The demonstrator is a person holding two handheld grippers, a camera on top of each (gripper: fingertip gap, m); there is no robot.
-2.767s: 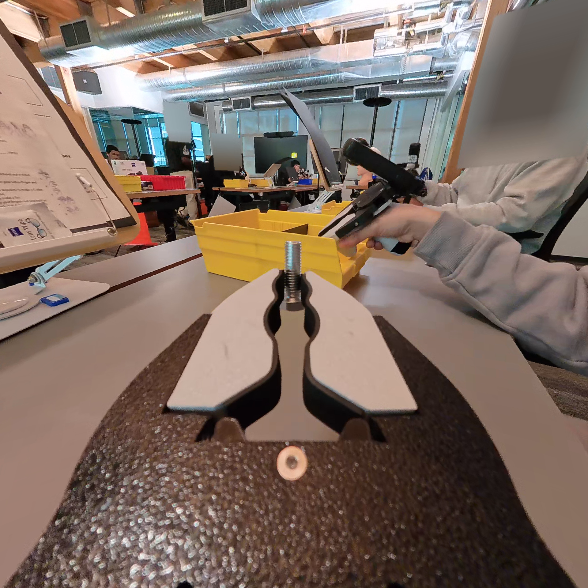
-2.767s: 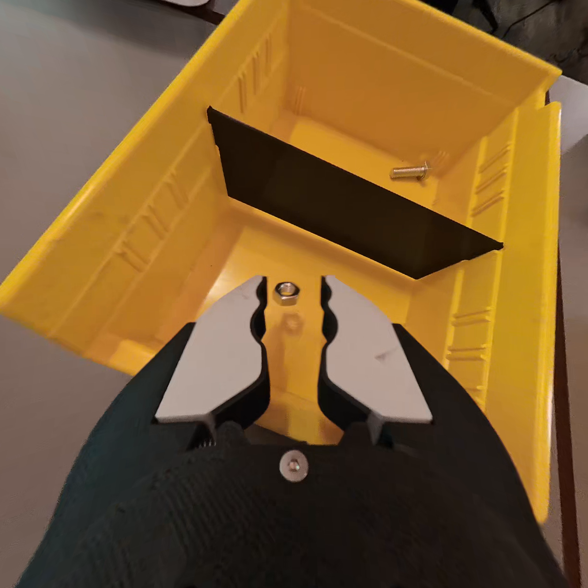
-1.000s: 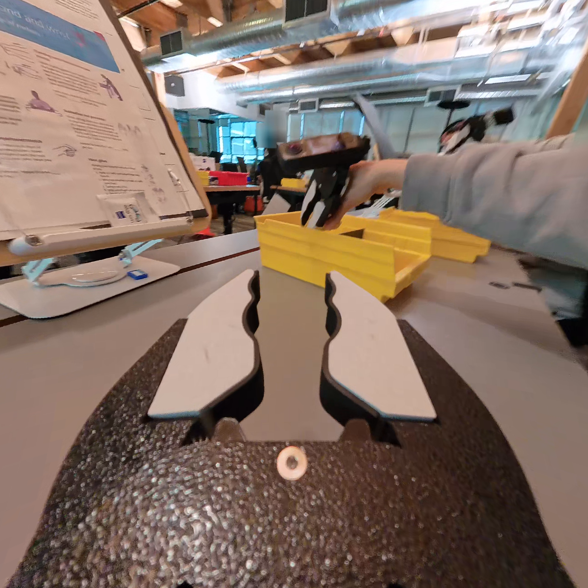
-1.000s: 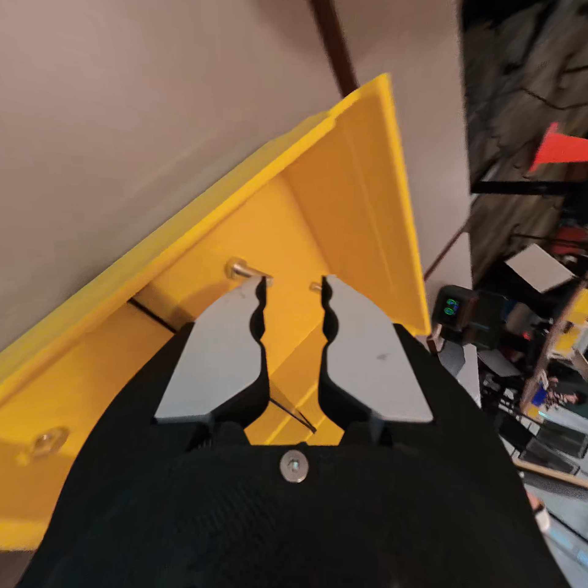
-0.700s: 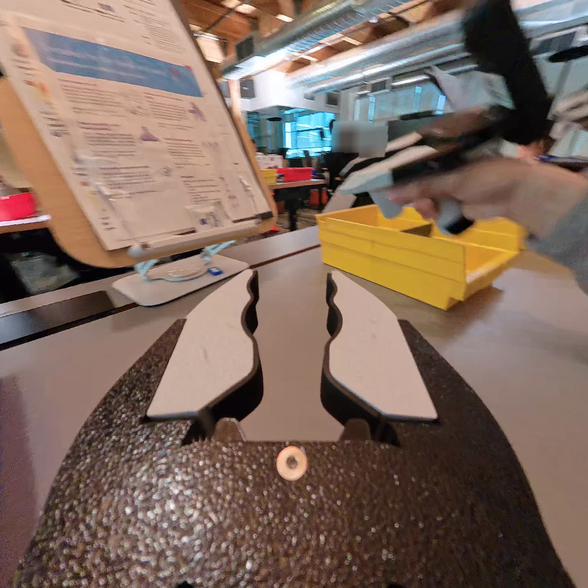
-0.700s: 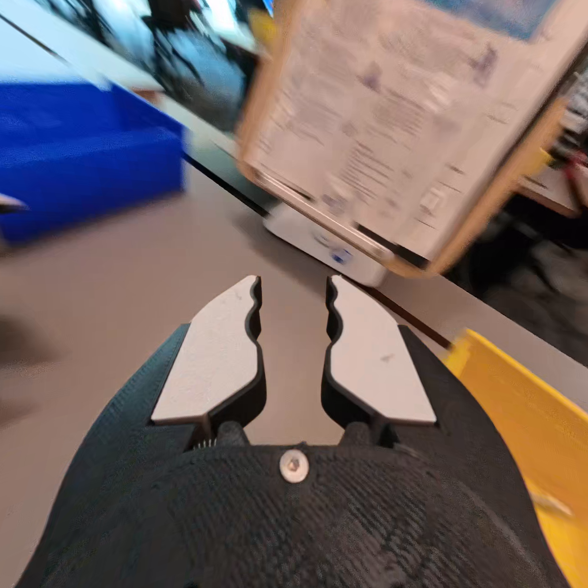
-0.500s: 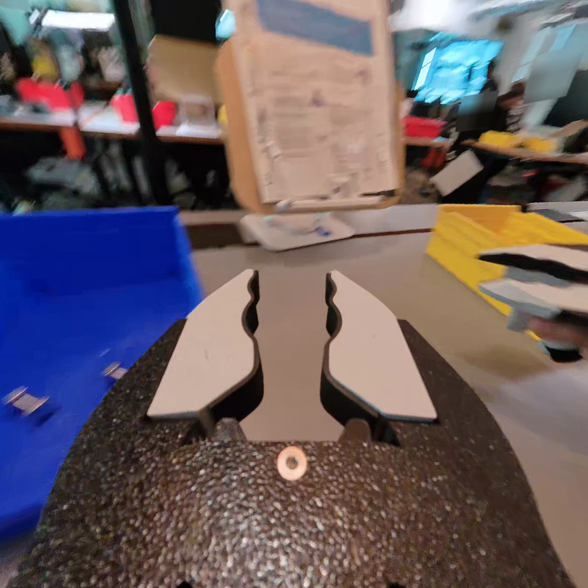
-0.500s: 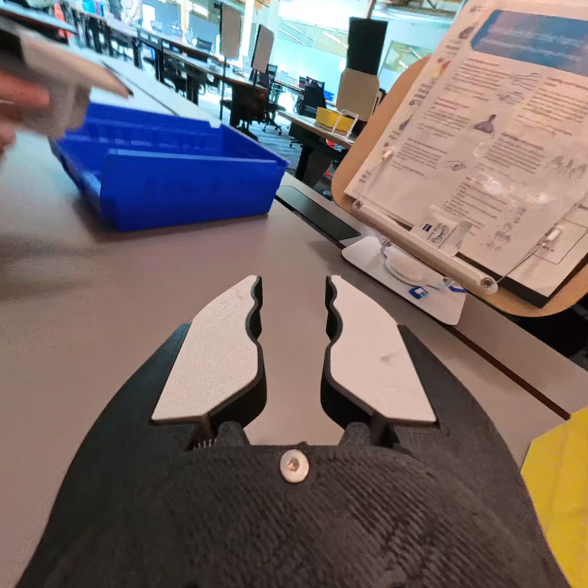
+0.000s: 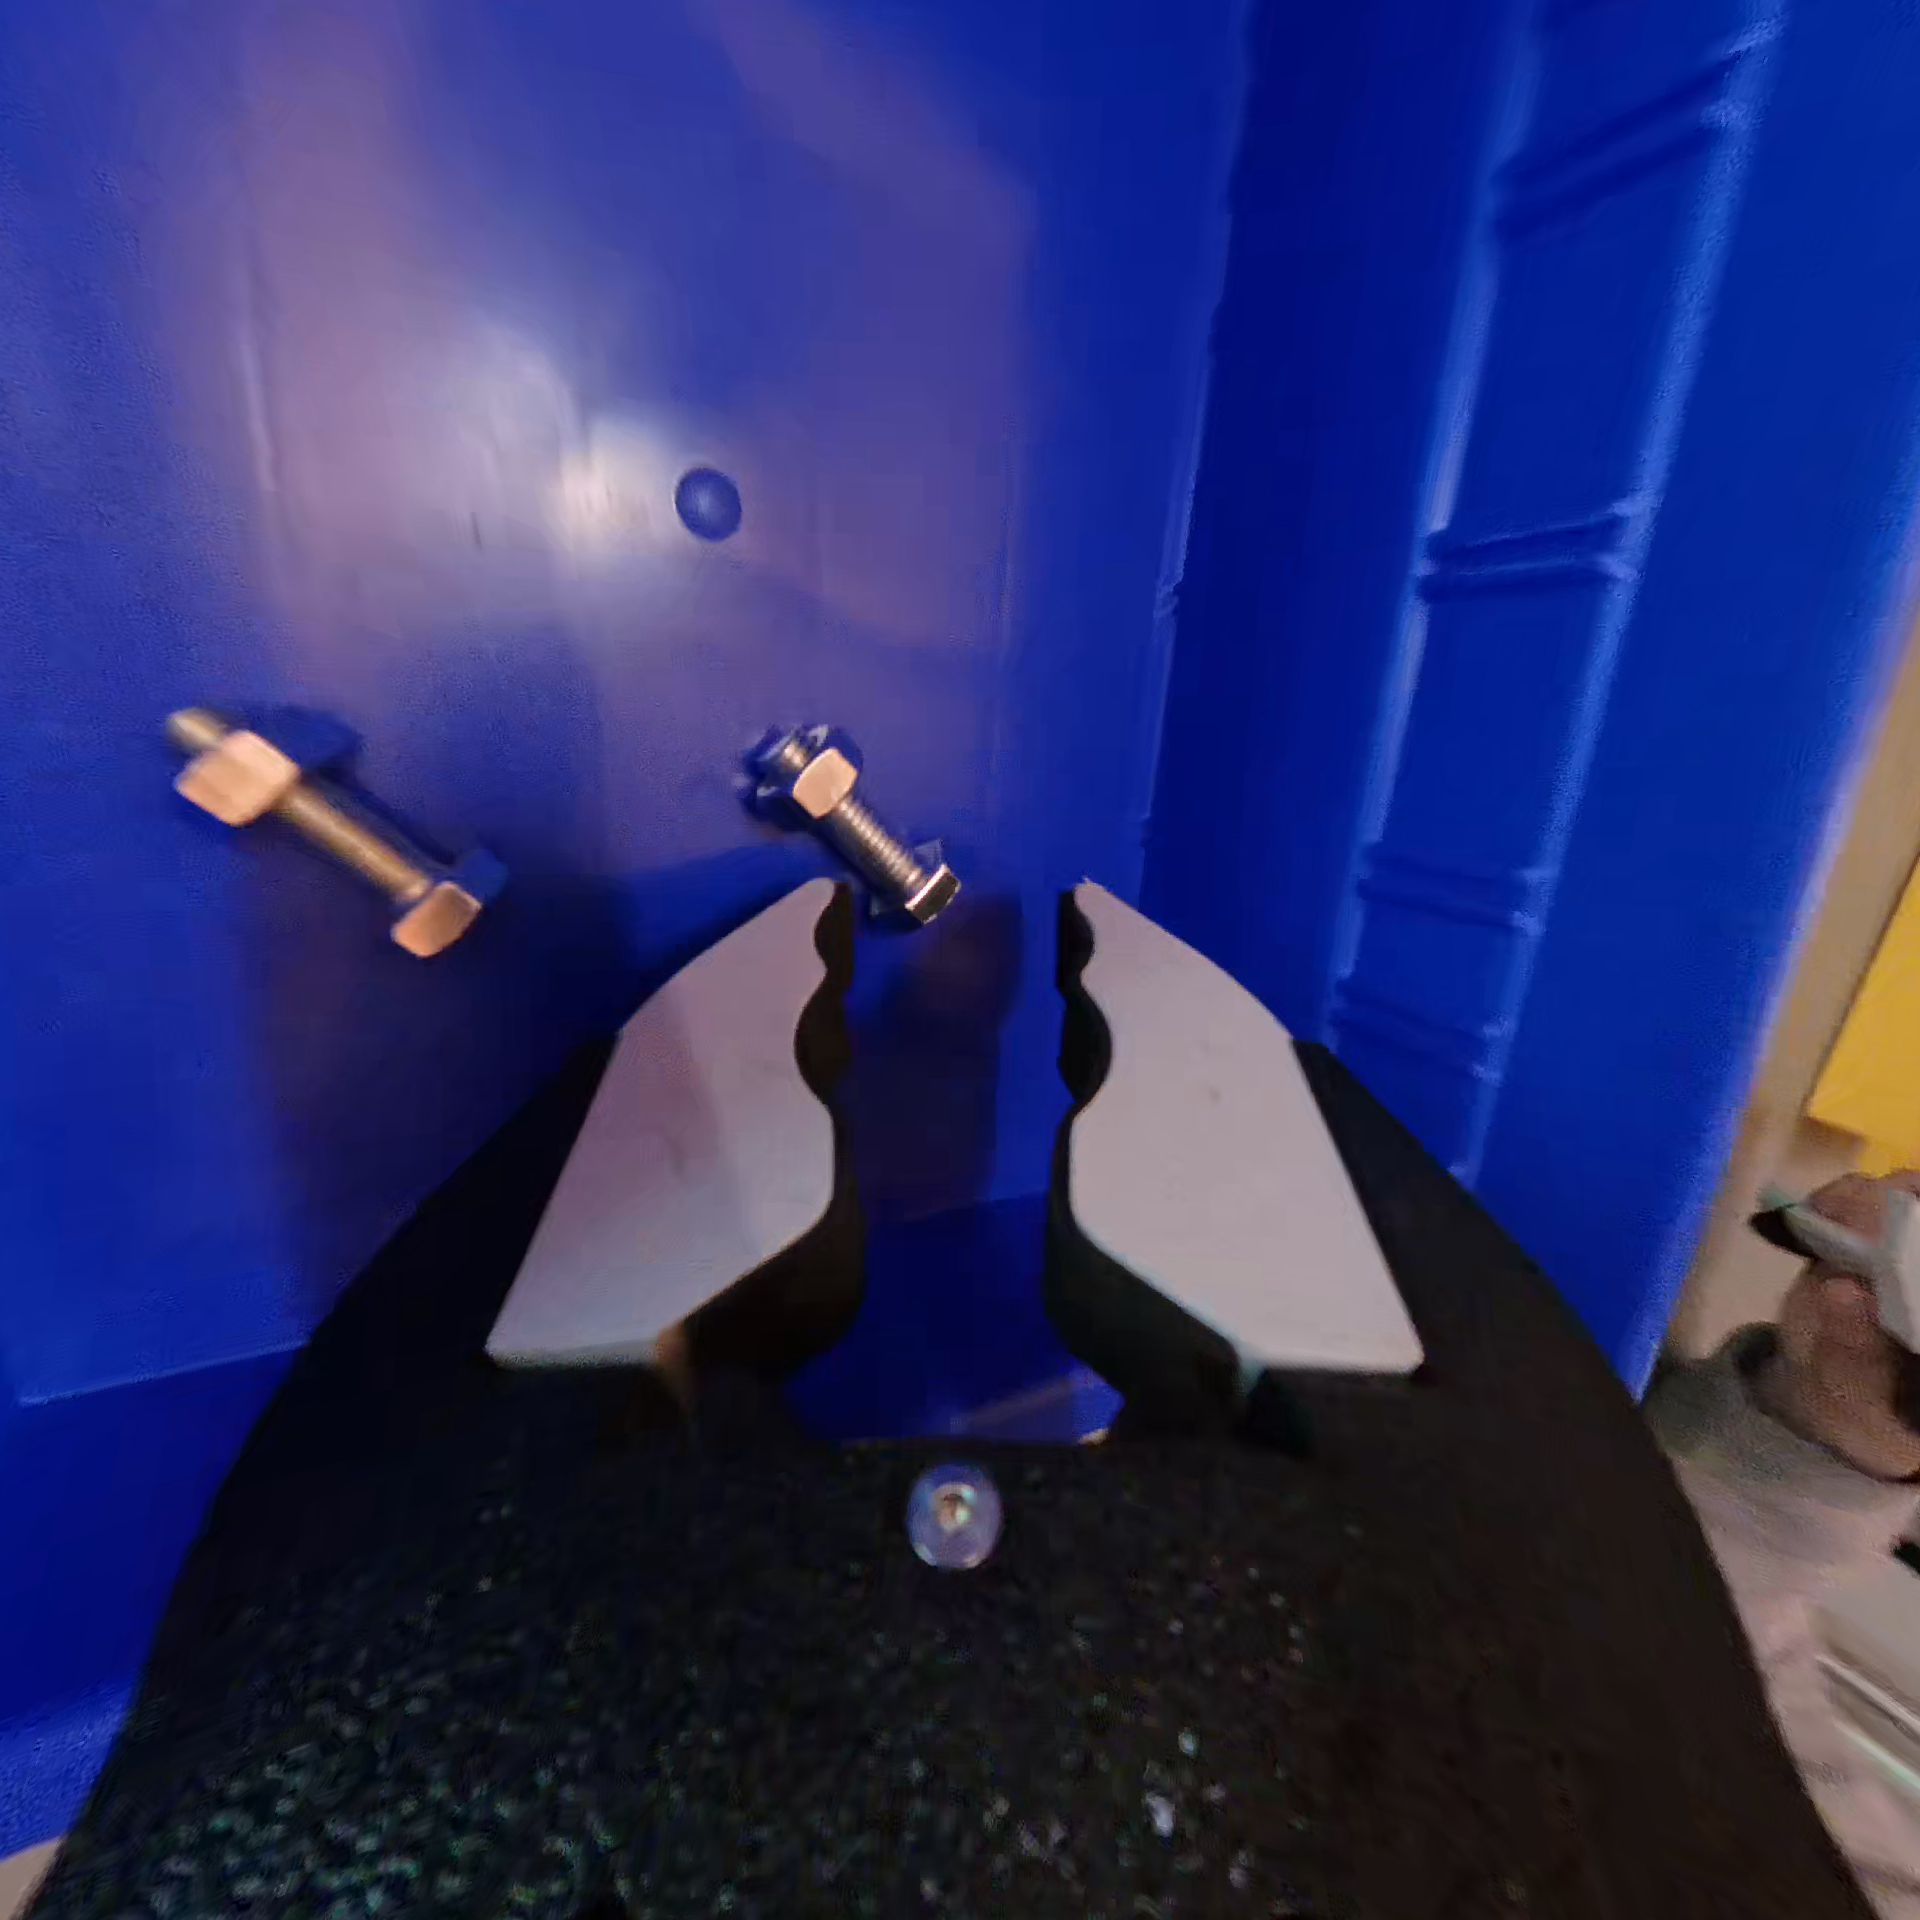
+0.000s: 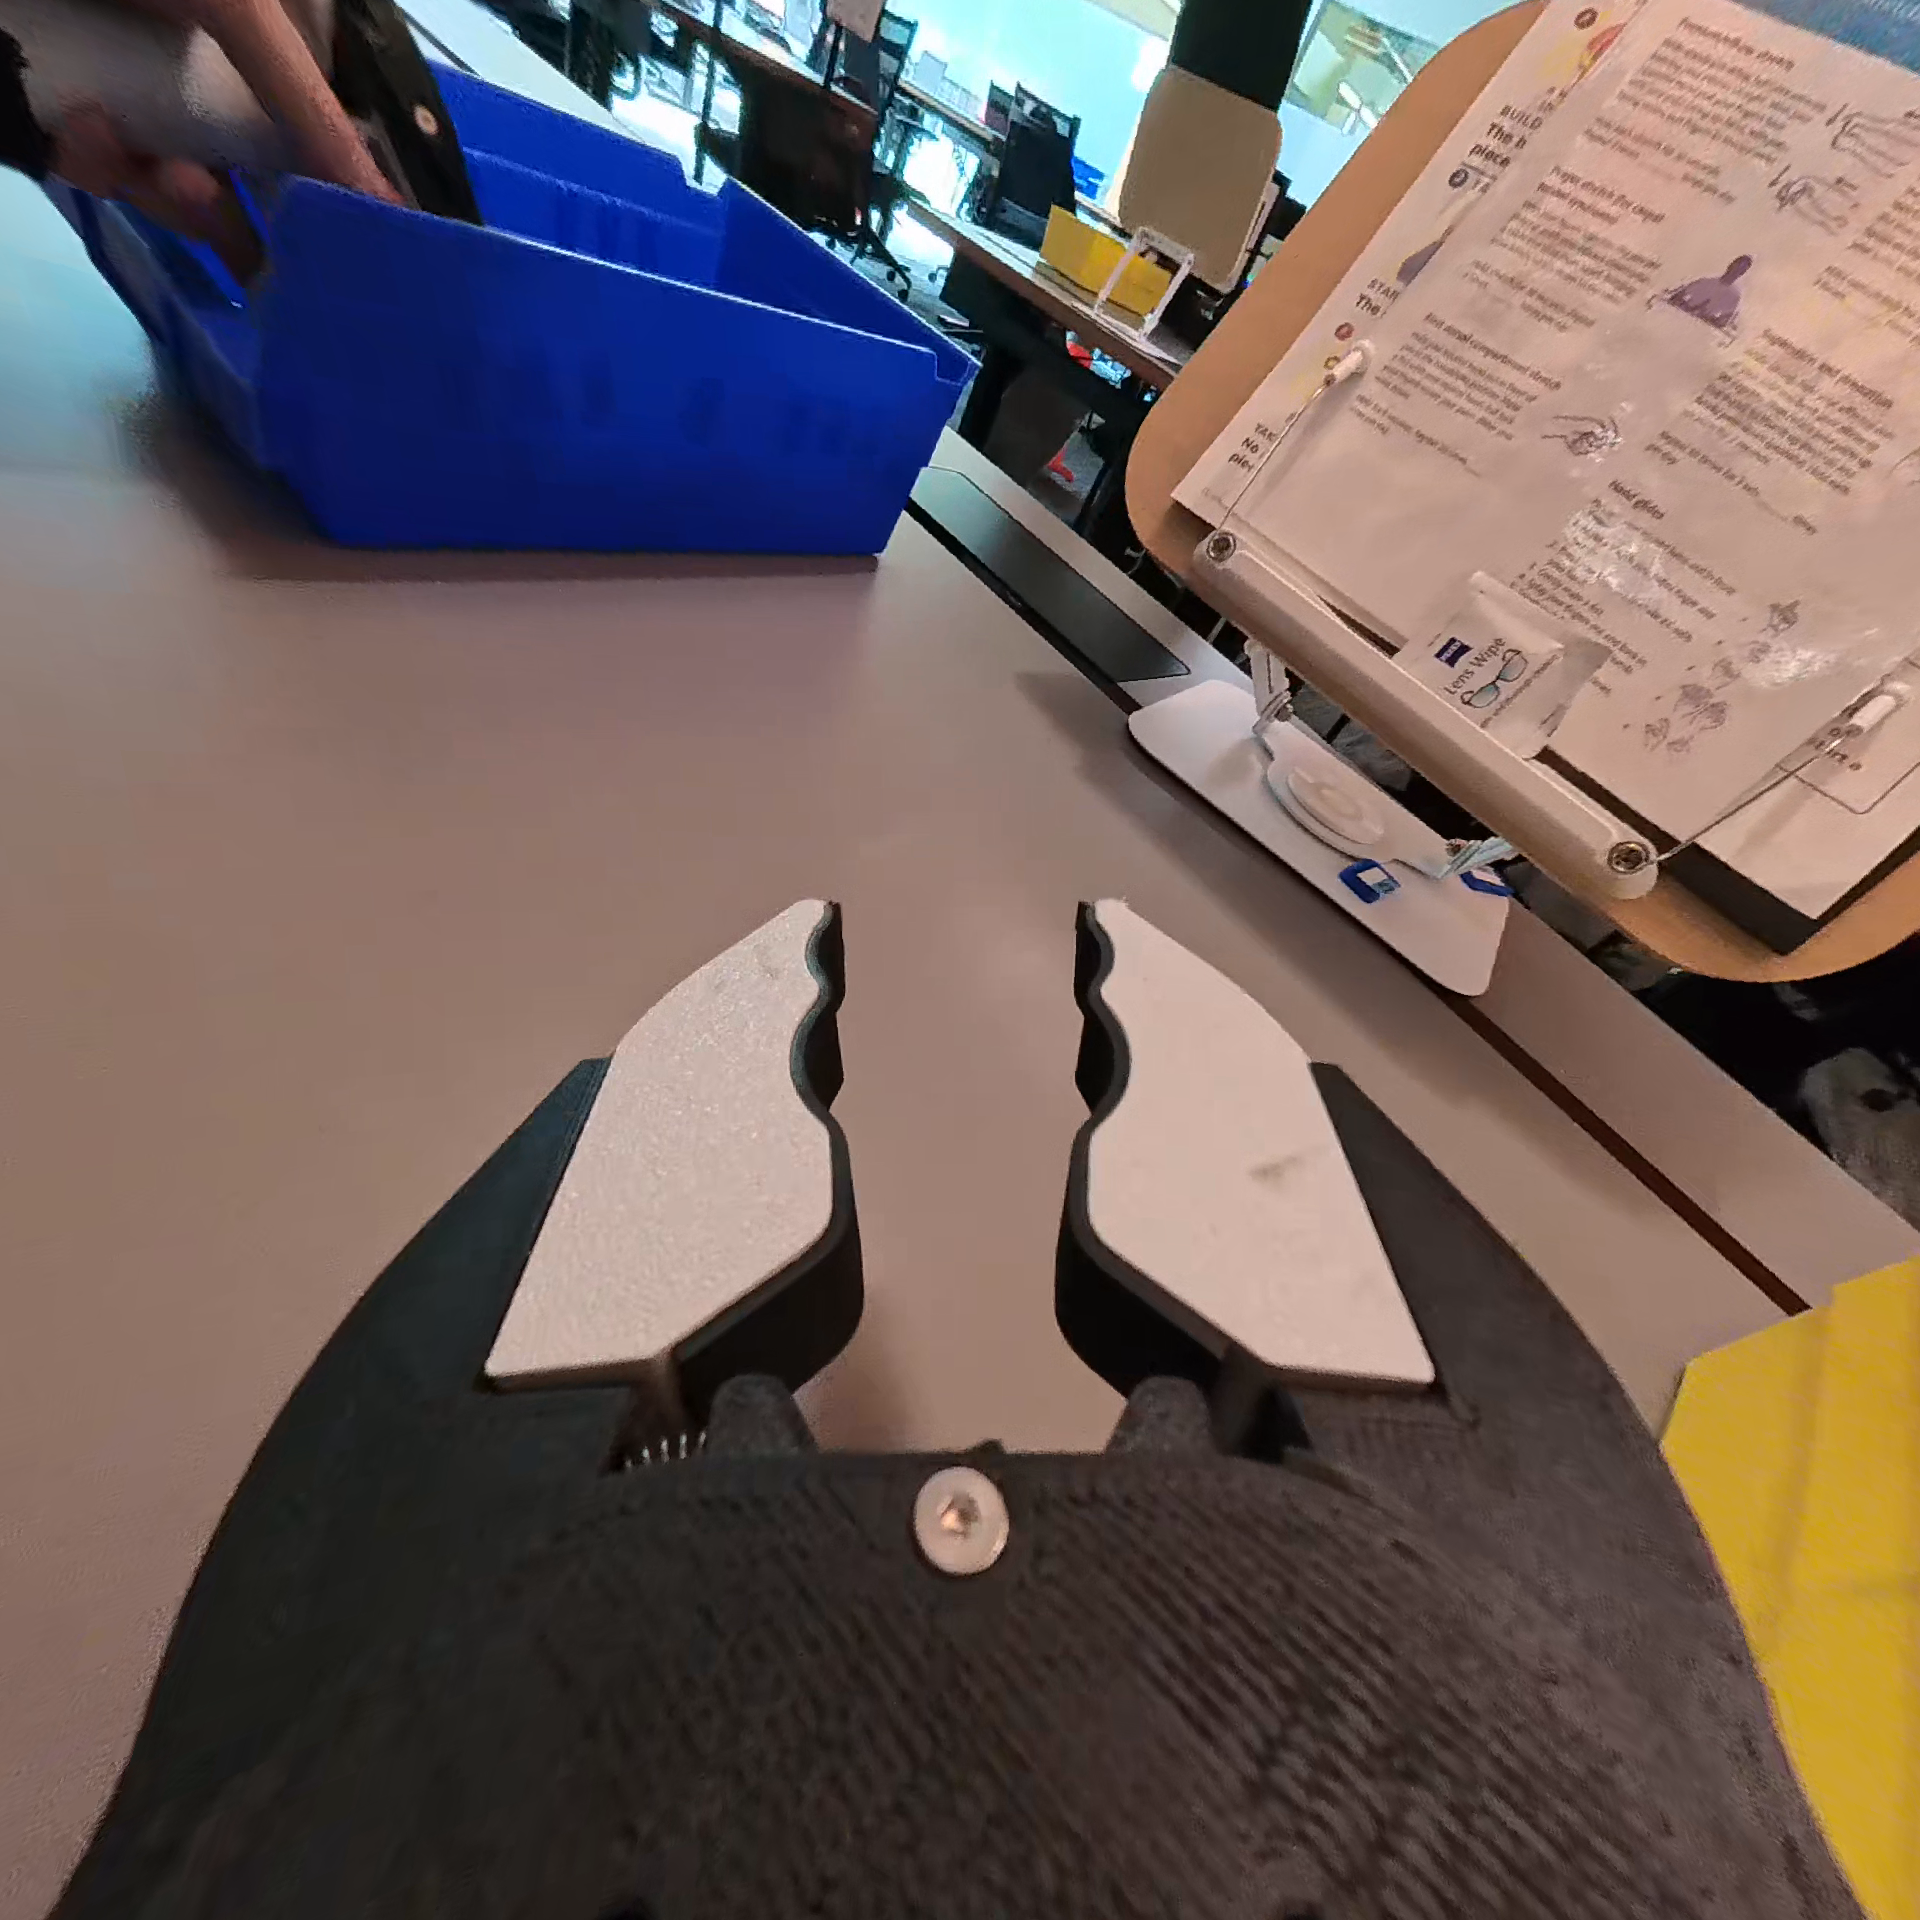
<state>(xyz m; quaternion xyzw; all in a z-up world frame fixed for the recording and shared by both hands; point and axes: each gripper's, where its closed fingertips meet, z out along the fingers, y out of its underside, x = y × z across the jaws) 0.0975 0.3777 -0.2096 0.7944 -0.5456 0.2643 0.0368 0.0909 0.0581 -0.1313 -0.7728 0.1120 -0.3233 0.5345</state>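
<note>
My left gripper (image 9: pixel 951 899) is open and reaches down into a blue bin (image 9: pixel 1558 727). A bolt with a nut on it (image 9: pixel 852 821) lies on the bin floor just beyond my left fingertip (image 9: pixel 800 914), with its head between the open tips; the pads do not press on it. A second bolt with a nut (image 9: pixel 322 831) lies farther left. My right gripper (image 10: pixel 956 914) is open and empty above the grey table (image 10: pixel 468 831). In the right wrist view the blue bin (image 10: pixel 582 416) stands at the far left with the other gripper (image 10: pixel 405 125) and a hand in it.
A document stand with a printed sheet (image 10: pixel 1621 436) sits on a white base (image 10: pixel 1330 821) at the right of the table. A yellow bin's corner (image 10: pixel 1808 1558) is at the lower right. A dark seam (image 10: pixel 1621 1143) runs across the table. Left tips to right tips: about 35 cm.
My left gripper held an upright bolt earlier, then stood open and empty, swung left and dipped into the blue bin. My right gripper left the yellow bin and swung out over the table, open.
</note>
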